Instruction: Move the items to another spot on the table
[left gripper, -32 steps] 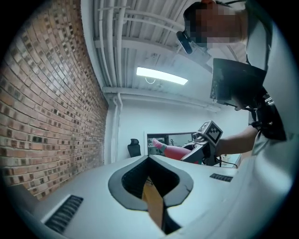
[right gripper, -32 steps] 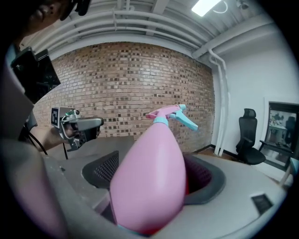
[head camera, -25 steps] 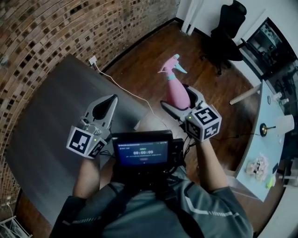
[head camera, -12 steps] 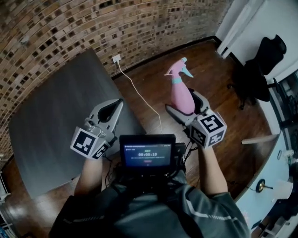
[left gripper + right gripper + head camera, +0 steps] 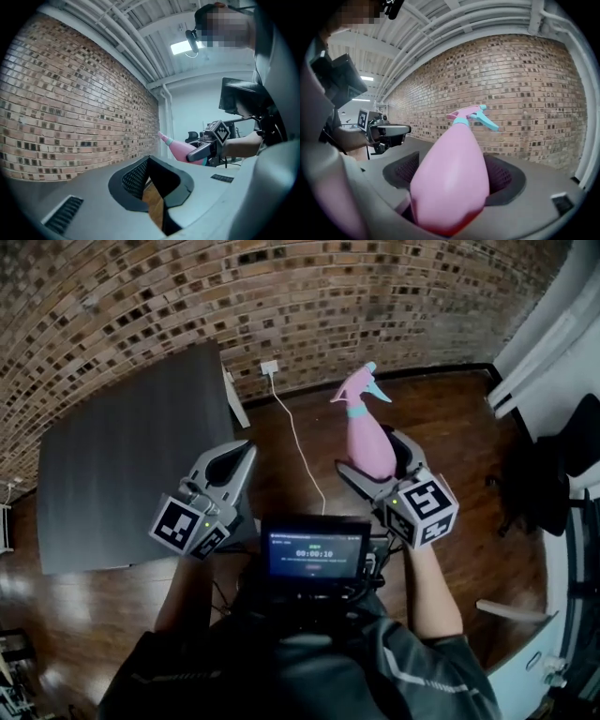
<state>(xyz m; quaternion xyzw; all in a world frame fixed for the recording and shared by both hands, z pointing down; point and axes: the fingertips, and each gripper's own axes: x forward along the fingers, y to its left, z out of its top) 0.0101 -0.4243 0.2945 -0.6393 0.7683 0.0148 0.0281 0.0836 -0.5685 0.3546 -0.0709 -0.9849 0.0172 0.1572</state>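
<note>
Brick wall (image 5: 281, 296) behind, wooden floor (image 5: 450, 427) below, dark grey desk (image 5: 131, 465) off to the person's left.

Pink spray bottle (image 5: 450, 183) with teal trigger head (image 5: 366, 382) is held in the air, roughly upright, nozzle toward the wall; it hangs over bare floor, well apart from the desk; not yet set down.

Right gripper (image 5: 377, 460) has it; fingers closed on the lower, widest part of the body, one ridged pad on each side, the base sunk between them; neck and trigger stand clear above.

Handling, as judged: smooth moulded plastic, likely slick; the body tapers upward, so a hold higher up could slide; the low hold on the wide part looks the safer one. Walls probably give a little under squeeze; firm pressure, not hard. Bottle is opaque; fill level cannot be told, so weight is unknown; liquid inside would slosh and tip it on a quick swing. The trigger is the part to keep from knocking.

Left gripper (image 5: 230, 465) is level with the right one, near the desk's edge; fingers drawn together at the tips with only a sliver of floor showing through, nothing between them.

White cable (image 5: 298, 442) runs from a wall socket (image 5: 270, 367) across the floor between the two grippers; small screen (image 5: 314, 554) sits at the person's chest.

Next step, as judged: carry the bottle left over the desk and stand it on its base.
</note>
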